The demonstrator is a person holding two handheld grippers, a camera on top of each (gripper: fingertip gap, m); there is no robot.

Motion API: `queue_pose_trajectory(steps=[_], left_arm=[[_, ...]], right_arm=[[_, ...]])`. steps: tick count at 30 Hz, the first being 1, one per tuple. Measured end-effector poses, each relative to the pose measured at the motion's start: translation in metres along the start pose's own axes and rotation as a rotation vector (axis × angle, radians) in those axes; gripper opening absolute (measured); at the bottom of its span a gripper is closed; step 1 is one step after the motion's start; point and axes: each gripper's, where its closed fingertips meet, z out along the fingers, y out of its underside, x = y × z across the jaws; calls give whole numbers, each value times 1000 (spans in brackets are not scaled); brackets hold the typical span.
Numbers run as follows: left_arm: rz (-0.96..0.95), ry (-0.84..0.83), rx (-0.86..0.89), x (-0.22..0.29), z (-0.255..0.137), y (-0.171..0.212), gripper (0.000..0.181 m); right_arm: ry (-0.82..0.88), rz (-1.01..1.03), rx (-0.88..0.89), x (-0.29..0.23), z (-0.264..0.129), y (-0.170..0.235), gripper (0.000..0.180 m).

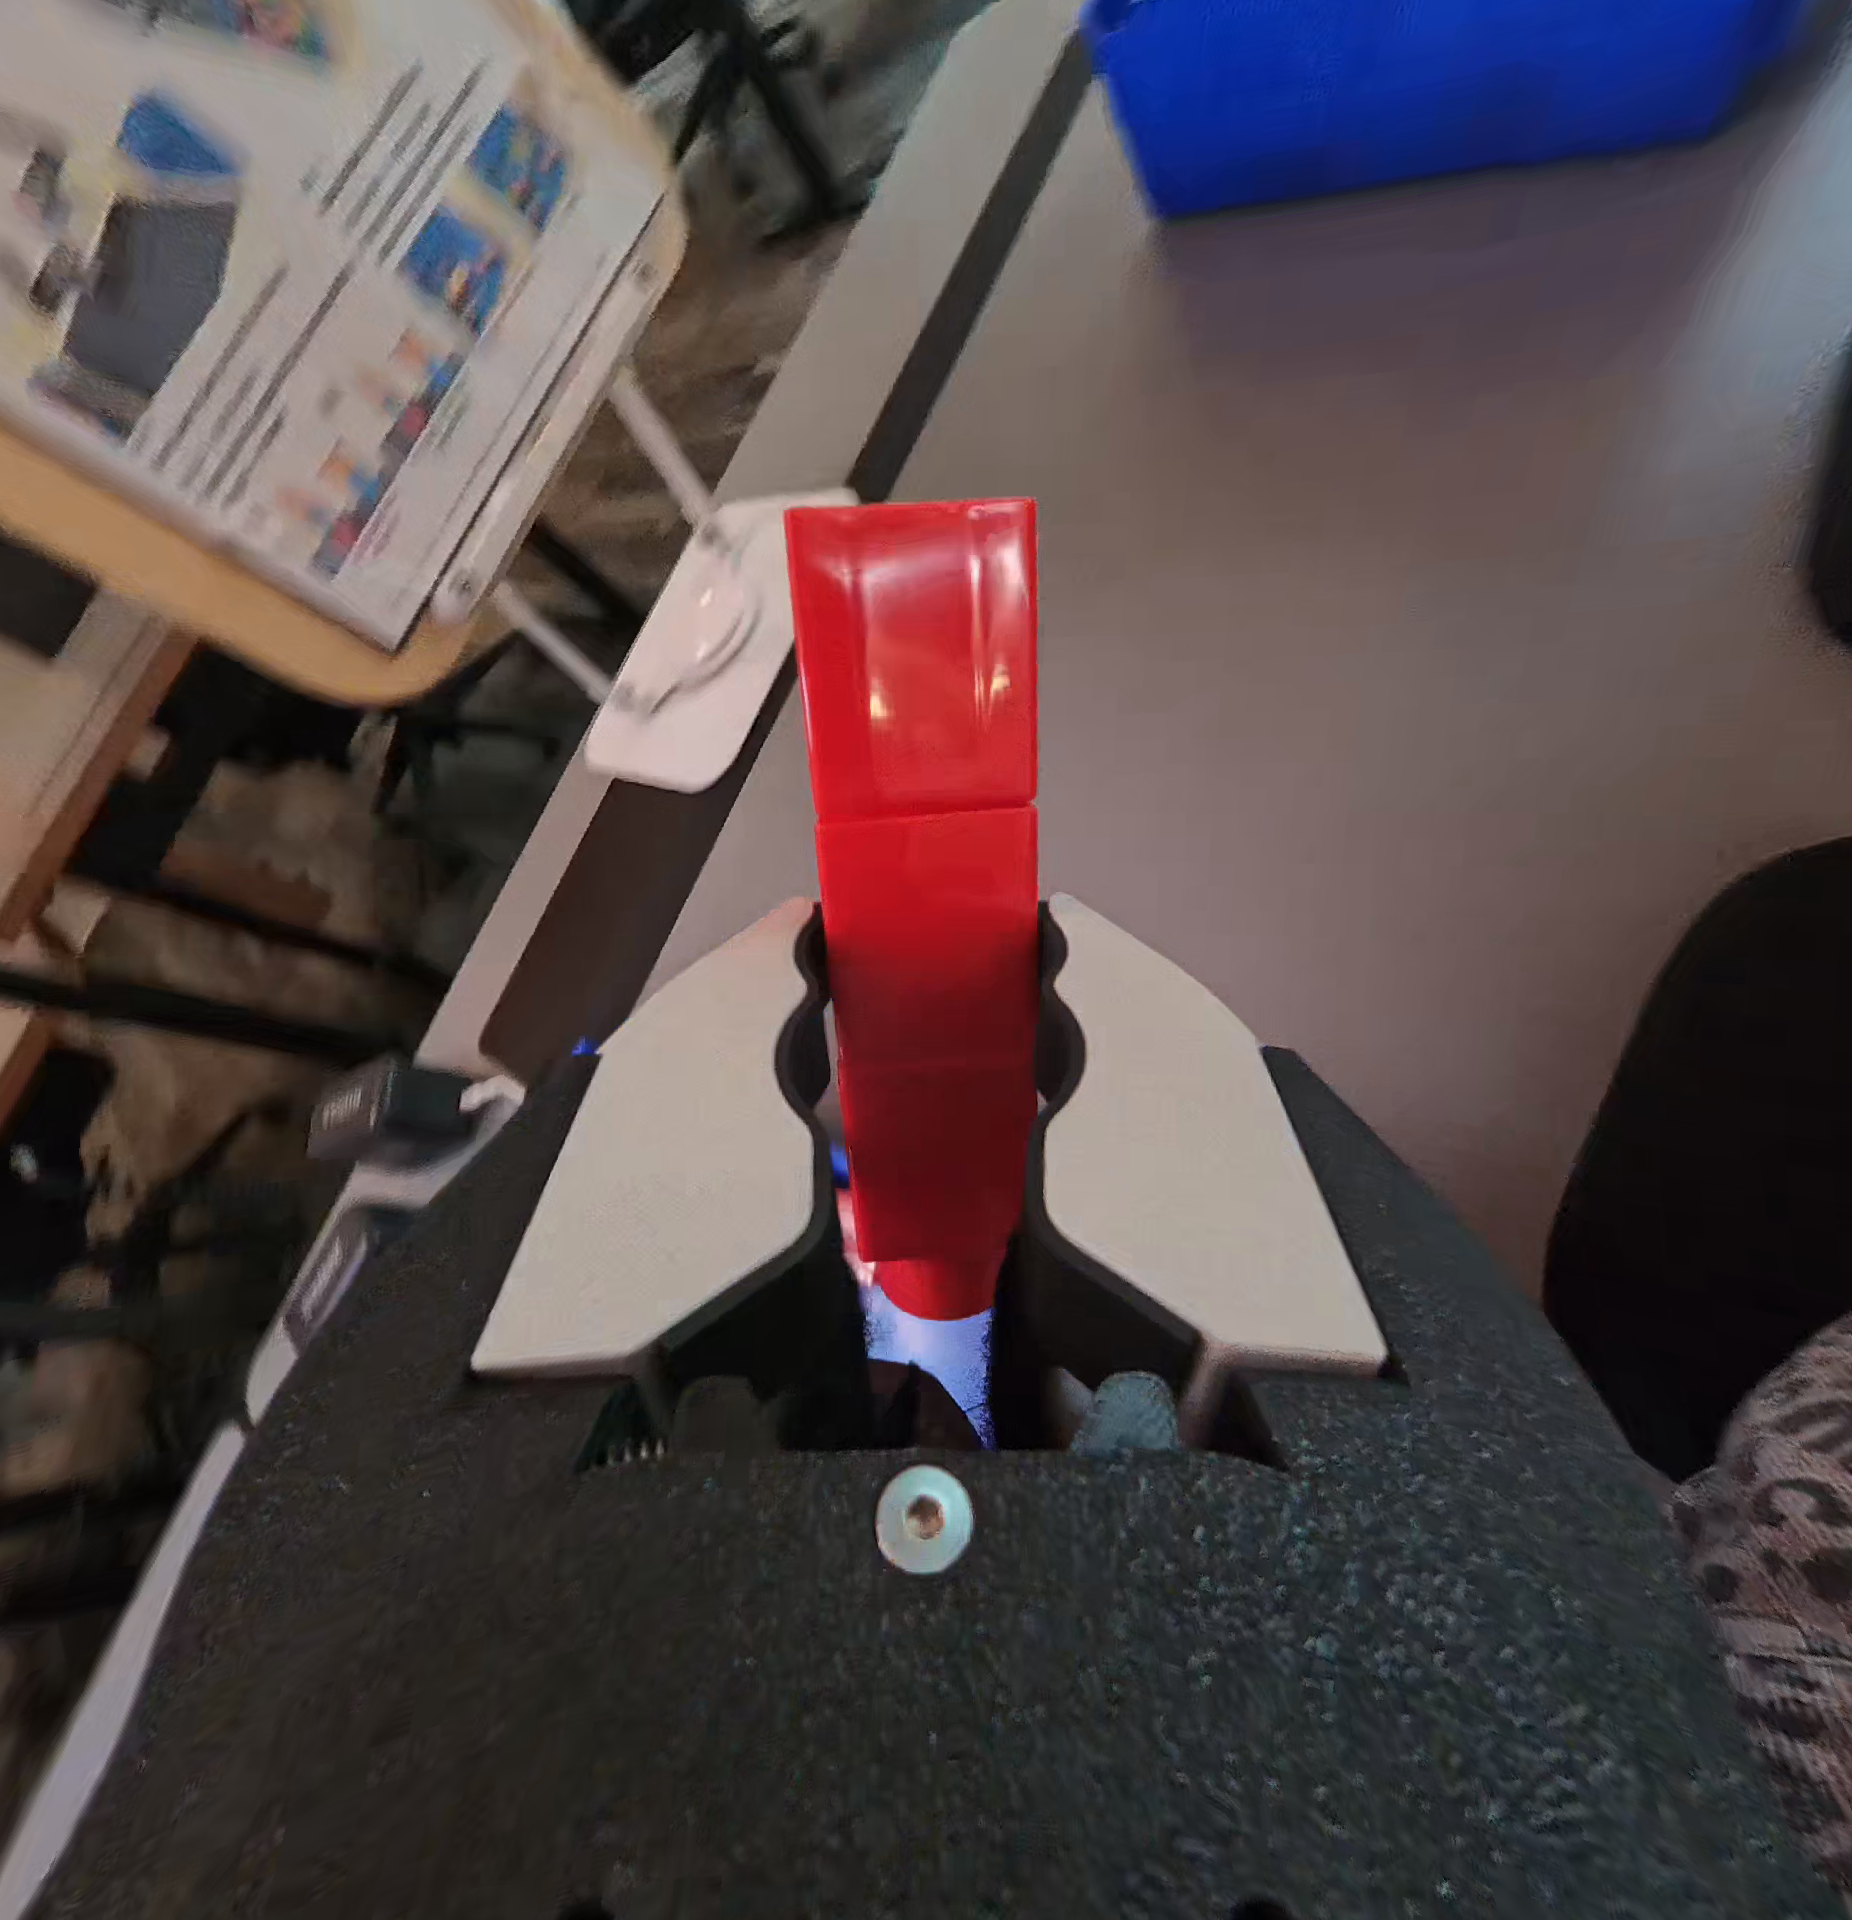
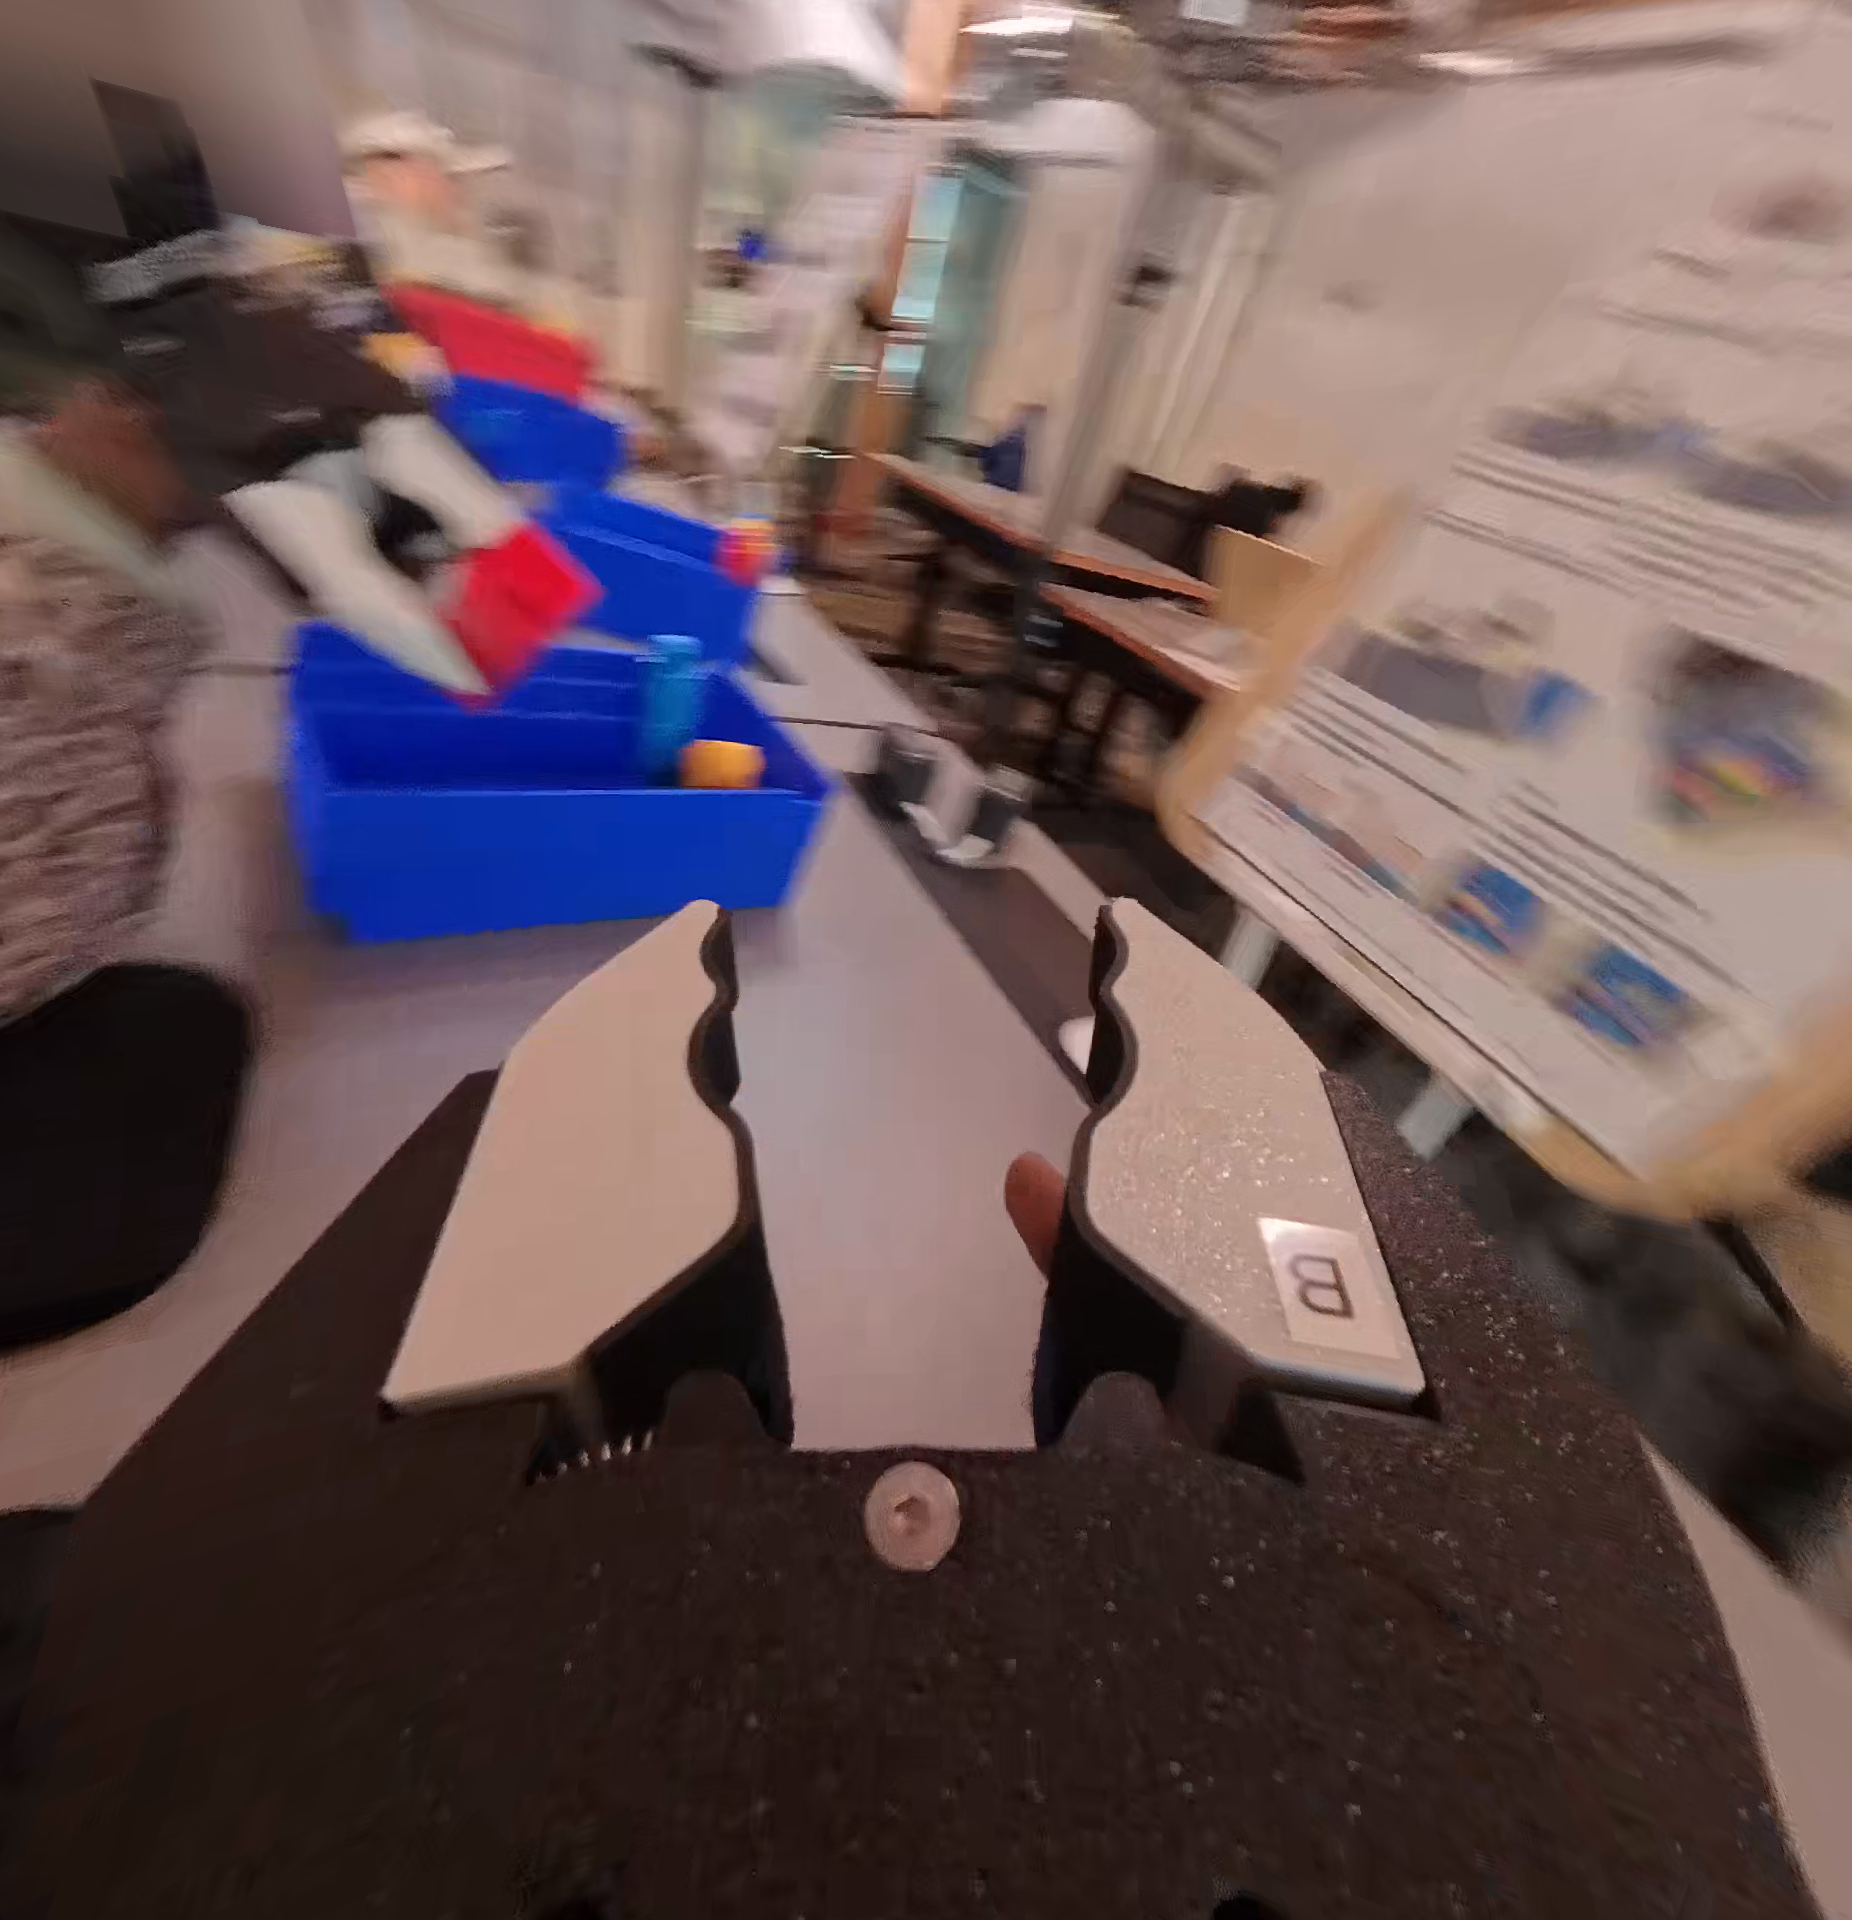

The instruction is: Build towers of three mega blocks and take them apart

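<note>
Left hand-held gripper gripping three-block red tower, right hand-held gripper empty

Ahead of the right tool the grey bench lies bare between its parted fingers, a clear lane toward the near blue bin. That bin blocks the far end, with more blue bins behind it. The left tool, clamped on a red block tower, is held above the bin's left side. A poster board crowds the right, beyond the bench edge. A dark chair back closes the left.
</note>
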Motion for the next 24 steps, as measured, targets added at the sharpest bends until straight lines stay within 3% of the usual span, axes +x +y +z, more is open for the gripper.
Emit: queue_pose_trajectory(steps=[2,5,8,10,11,16,18,21,24], left_arm=[[88,71,10,17,11,-23,36],[171,147,13,35,28,-45,36],[209,214,26,49,37,-57,36],[226,234,24,54,41,-61,36],[230,228,15,53,42,-61,36],[180,282,151,59,35,-75,36],[183,261,117,56,35,-72,36],[159,51,-274,17,33,-1,36],[31,-28,-145,-5,19,6,36]], right_arm=[[-198,-118,7,-53,34,-17,67],[-325,-275,-36,-106,75,-21,65],[-316,-419,-131,-124,101,-5,63],[-297,-461,-133,-125,109,-2,48],[-323,-471,-131,-130,108,-1,39],[-370,-422,-95,-132,97,-8,36],[-373,-405,-92,-128,92,-8,36],[-313,-336,-38,-103,69,-18,36],[-140,-262,25,-58,29,-31,36]])
